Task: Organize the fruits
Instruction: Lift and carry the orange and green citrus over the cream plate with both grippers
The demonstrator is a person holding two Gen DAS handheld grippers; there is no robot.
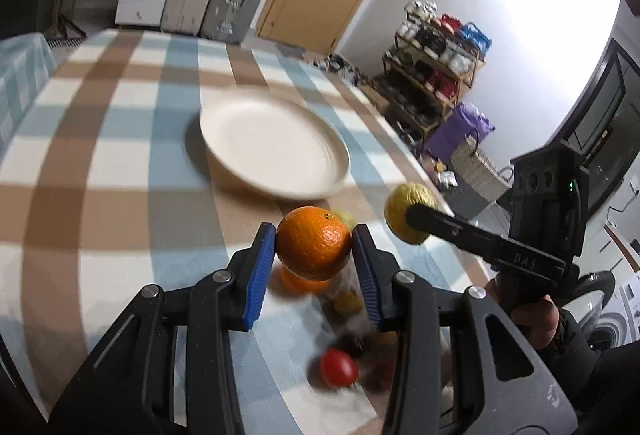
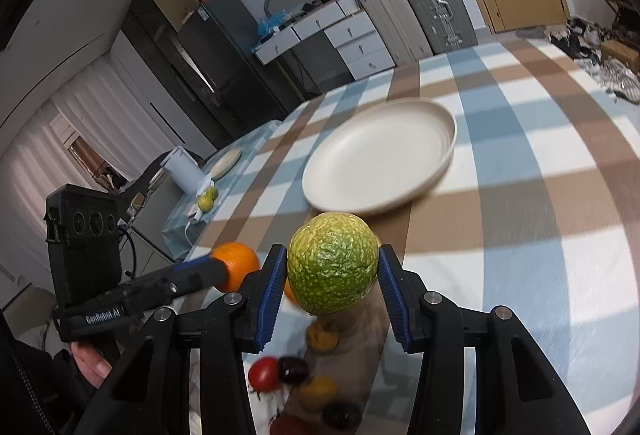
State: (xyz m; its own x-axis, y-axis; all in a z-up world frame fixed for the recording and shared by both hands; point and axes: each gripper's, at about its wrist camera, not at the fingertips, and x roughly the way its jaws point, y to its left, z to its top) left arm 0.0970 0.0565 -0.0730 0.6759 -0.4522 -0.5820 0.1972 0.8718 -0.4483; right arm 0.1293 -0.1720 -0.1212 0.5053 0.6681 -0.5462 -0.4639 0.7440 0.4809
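Both tongs are loaded. My left gripper is clamped on an orange, which sits squarely between the blue pads, pinched on its left and right flanks and lifted clear of the checked tablecloth. My right gripper is clenched on a rough-skinned green fruit, held the same way between its two pads, raised above the cloth.

From the left wrist view, the right gripper comes in from the right with the green fruit at its tip, near the orange but apart from it. From the right wrist view, the left gripper reaches in from the left, and its orange hangs just beside my left pad.

Ahead of both held fruits lies a cream plate, with nothing on it, resting on the cloth beyond the fingertips. Below and behind the tongs, small fruits lie blurred on the cloth: a red tomato, a dark round one, and some yellowish pieces.
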